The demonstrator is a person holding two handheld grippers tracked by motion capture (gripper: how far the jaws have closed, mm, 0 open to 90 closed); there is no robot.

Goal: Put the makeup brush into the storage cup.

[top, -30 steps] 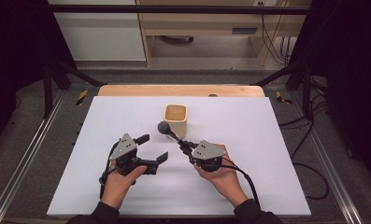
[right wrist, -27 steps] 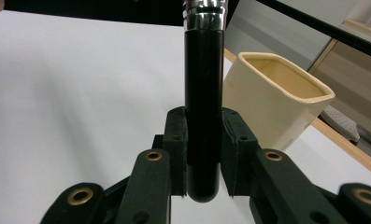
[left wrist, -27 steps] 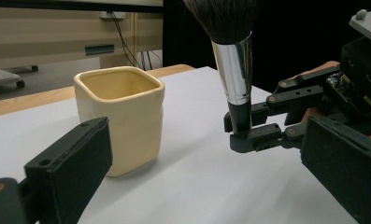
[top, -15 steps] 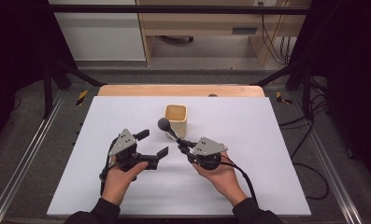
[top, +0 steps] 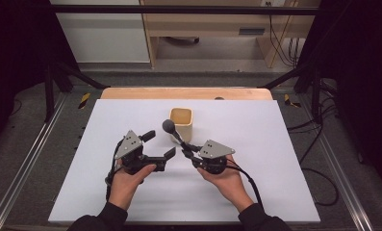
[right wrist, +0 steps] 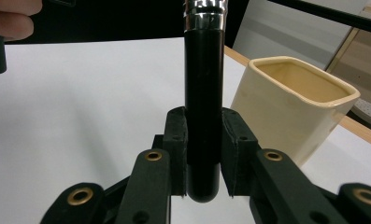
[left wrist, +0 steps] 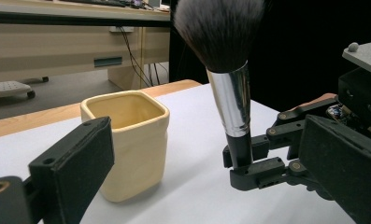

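Makeup brush (top: 173, 133) pinched by its black handle low between the pads of the right gripper (top: 186, 150), near the handle's rounded end. Brush stands upright, tilted slightly, dark bristle head up, silver ferrule below the head. Bristle head sits just in front of the cream square cup (top: 181, 124) in the high view; brush is outside the cup, not touching it as far as the left gripper view shows. Cup stands upright on the white table (top: 275, 144), mid-table, toward the far edge. Right gripper is held level by the right hand (top: 225, 180), jaws clamped on the handle from both sides. Left gripper (top: 159, 145) is in the left hand (top: 126, 180), just left of the brush, jaws spread wide, nothing between them. One left jaw pad shows in front of the cup in the left gripper view. Grippers near each other, apart.
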